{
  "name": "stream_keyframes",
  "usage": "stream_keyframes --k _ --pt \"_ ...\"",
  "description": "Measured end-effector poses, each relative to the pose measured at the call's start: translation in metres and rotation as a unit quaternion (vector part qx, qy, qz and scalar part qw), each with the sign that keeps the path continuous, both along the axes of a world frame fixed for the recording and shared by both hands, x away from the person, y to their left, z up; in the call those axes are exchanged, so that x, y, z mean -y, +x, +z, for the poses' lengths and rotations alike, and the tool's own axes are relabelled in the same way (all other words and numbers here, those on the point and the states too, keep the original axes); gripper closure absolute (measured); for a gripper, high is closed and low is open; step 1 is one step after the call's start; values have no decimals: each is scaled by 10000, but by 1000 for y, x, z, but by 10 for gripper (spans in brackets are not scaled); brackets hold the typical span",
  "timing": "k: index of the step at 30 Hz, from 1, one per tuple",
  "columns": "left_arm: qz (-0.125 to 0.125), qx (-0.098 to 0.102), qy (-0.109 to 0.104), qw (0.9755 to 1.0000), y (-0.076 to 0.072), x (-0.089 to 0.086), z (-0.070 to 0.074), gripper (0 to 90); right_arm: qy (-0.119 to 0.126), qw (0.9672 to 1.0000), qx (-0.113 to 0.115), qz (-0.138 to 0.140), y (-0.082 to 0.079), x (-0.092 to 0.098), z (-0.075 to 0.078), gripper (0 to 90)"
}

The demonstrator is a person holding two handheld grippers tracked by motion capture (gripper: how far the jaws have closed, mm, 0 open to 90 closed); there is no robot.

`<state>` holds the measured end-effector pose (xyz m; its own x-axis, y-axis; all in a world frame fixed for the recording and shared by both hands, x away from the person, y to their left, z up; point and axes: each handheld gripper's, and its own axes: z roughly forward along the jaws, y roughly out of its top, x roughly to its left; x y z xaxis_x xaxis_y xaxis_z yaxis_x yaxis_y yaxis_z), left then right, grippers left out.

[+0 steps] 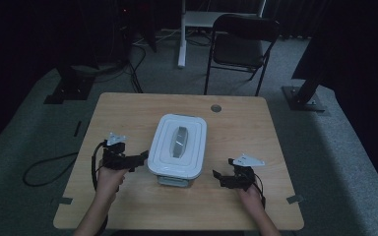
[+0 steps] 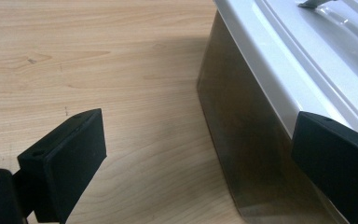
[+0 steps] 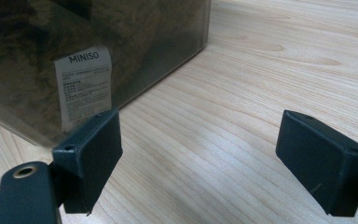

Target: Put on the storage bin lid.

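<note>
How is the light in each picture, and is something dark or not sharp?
High view: dim overall, surroundings nearly black, the white lid brightest. Left gripper view: brighter, the container casts a soft shadow on the table. Right gripper view: well lit, the label has fine print too blurred to read.

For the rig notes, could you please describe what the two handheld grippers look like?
Both the left gripper and the right gripper are black, each with two flat, block-like black jaws, a pale grey three-cornered plate on top and a dark cable trailing from it. The forearms show no sleeves.
</note>
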<state>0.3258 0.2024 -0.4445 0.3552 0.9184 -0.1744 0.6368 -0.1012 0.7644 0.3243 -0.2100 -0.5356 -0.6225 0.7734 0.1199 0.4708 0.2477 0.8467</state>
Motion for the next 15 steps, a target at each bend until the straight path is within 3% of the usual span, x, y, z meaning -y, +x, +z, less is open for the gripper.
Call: stream_keyframes --k 7,11,13,15 --pt "-31 29 99 9999 0 -2 -4 45 3 10000 1 -17 0 1 0 137" --pt "-32 53 146 9999 -3 -10 -13 33 51 10000 -29 -27 2 2 -2 136" --pt "-177 216 28 9996 -4 -16 -19 34 35 10000 -46 -35 3 2 -2 137" --pt "-302 313 126 9990 -6 -21 -24 34 50 10000 -13 -24 4 2 -2 136"
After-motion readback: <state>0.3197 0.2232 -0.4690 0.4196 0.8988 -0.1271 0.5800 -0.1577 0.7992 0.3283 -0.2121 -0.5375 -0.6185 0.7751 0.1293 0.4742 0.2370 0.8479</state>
